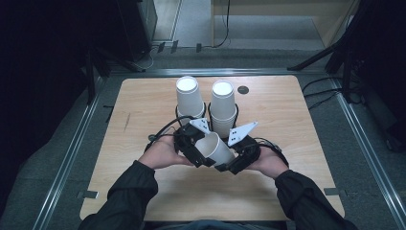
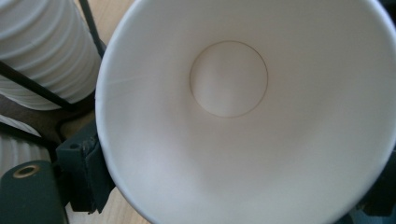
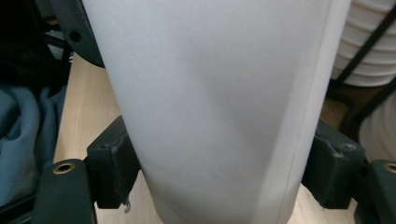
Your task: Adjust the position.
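Paper: the cup [image 1: 216,149] is thin white paper, held on its side between both tools above the near middle of the table [image 1: 143,201].
Cup position: mouth faces the left tool [image 1: 200,154], base end toward the right tool [image 1: 229,165]; the left gripper view looks straight into the cup [image 2: 229,79] down to its round bottom.
Left tool state: a dark jaw sits against the rim at the lower left; whether the jaws press on the rim cannot be told.
Right tool state: clamped on the cup wall [image 3: 210,112], one dark pad at each side of the tapering body.
Handling: judged very light, soft-walled and easily dented; the smooth wall may slip under a loose grip.
Where to hold: judged best near the rolled rim or the base, where the paper is stiffest; mid-wall pressure should stay gentle.
Stacks: two stacks of cups, left stack [image 1: 187,98] and right stack [image 1: 223,106], stand upright in black wire holders just beyond the tools.
Surface: light wood-grain table with rounded corners, mostly bare.
Room: dim; grey floor, metal rails along the table's sides, cables and dark stands at the far edge.
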Action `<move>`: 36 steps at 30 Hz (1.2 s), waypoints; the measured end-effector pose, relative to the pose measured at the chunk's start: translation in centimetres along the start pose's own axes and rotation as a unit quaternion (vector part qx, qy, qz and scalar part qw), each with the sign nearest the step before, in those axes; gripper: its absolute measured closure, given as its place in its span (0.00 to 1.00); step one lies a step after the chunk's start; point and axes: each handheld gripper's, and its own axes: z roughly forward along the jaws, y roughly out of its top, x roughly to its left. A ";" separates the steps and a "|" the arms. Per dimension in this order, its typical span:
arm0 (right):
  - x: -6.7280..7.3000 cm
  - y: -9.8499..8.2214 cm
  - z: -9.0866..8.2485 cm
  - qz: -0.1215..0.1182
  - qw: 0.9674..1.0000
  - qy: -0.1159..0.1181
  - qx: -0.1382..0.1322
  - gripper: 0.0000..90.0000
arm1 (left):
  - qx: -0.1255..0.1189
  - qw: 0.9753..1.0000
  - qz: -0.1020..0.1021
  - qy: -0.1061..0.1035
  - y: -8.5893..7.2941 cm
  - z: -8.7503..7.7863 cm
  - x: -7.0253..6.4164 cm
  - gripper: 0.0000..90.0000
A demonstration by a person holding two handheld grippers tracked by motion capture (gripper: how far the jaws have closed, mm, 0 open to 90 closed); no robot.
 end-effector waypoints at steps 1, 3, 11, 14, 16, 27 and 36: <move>-0.1 0.0 -0.2 0.003 1.000 -0.007 -0.001 0.26 | -0.003 1.000 0.000 0.003 0.0 0.0 0.0 0.09; -0.2 -0.1 -0.5 0.005 1.000 -0.013 -0.007 0.26 | -0.008 1.000 -0.002 0.011 -0.1 -0.2 0.0 0.09; -0.8 -0.3 -2.3 0.030 0.999 -0.036 -0.027 0.25 | -0.039 0.999 -0.026 0.005 -1.1 -1.4 0.8 0.08; -1.2 -0.4 -2.8 0.051 0.997 -0.043 -0.035 0.25 | -0.046 0.998 -0.033 0.008 -1.5 -1.3 1.0 0.15; -1.3 -0.4 -3.1 0.058 0.996 -0.050 -0.039 0.25 | -0.050 0.998 -0.036 0.007 -1.7 -1.3 1.1 0.14; -1.6 -0.7 -4.3 0.068 0.994 -0.061 -0.059 0.25 | -0.090 0.995 -0.052 0.011 -2.6 -1.6 1.5 0.12; -1.6 -0.6 -4.3 0.065 0.994 -0.066 -0.064 0.25 | -0.119 0.992 -0.046 0.011 -2.8 -1.5 1.3 0.14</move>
